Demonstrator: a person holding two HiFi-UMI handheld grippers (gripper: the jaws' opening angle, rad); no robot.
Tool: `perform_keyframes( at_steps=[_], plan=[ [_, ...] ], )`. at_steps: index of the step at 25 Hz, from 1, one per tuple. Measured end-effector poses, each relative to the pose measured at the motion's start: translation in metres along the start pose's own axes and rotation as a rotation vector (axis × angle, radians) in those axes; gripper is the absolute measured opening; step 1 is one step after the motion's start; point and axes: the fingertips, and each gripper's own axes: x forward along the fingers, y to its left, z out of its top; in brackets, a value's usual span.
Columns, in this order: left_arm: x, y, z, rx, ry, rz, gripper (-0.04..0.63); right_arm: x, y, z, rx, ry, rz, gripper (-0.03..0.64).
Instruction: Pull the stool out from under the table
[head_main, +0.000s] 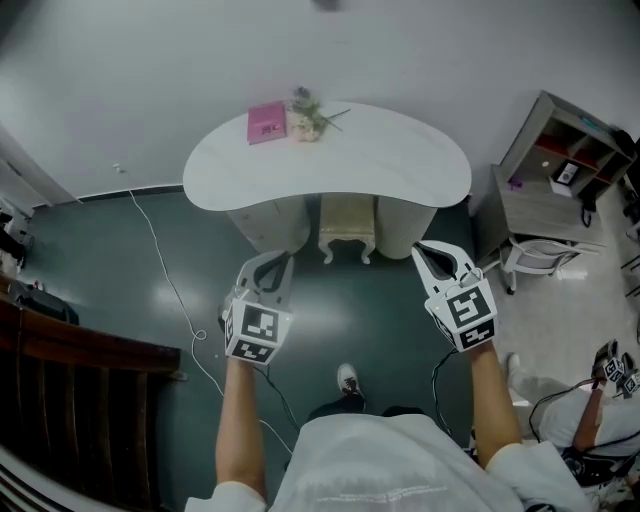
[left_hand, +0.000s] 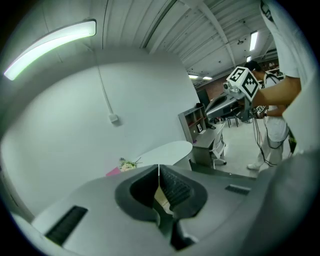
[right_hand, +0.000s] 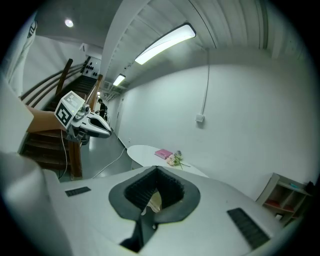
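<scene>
Item one: stool (head_main: 347, 228), cream, standing on the dark green floor (head_main: 120, 250) and tucked under the near edge of the white kidney-shaped tabletop (head_main: 400, 160), between its two white pedestals. Its front edge and two curved front legs face us. That edge runs alongside the tabletop's near rim, but the rest of the seat is hidden, so we cannot tell its long axis.

On the tabletop's far side we list a pink book (head_main: 267, 122) and, just beside it, a small bunch of flowers (head_main: 308, 118). The print on the book's cover is too small to read.

Left tongs (head_main: 272, 265) and right tongs (head_main: 432, 256): both closed tight with nothing between them, held above the floor either side of the stool and apart from it. Each carries a cube with black-and-white square markers and no legible words.

Outward: a white cable (head_main: 170, 290) across the floor, a grey shelf unit (head_main: 565, 160) and a white chair (head_main: 540, 260) at right, and a wooden stair rail (head_main: 90, 350) at left.
</scene>
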Motion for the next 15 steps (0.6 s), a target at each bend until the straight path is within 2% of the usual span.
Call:
perform_keyframes(
  at_steps=[8,12,15],
  plan=[
    [0.055,0.021,-0.034,-0.046,0.039,-0.025,0.018,0.062,0.0,-0.039,0.056,0.073,0.045,0.015],
    [0.086,0.022,-0.056,-0.068,0.065,-0.041,0.018,0.095,-0.004,-0.059,0.05,0.1,0.07,0.015],
    [0.115,0.025,-0.07,-0.094,0.056,-0.043,0.018,0.123,-0.016,-0.08,0.061,0.11,0.077,0.015]
  ],
)
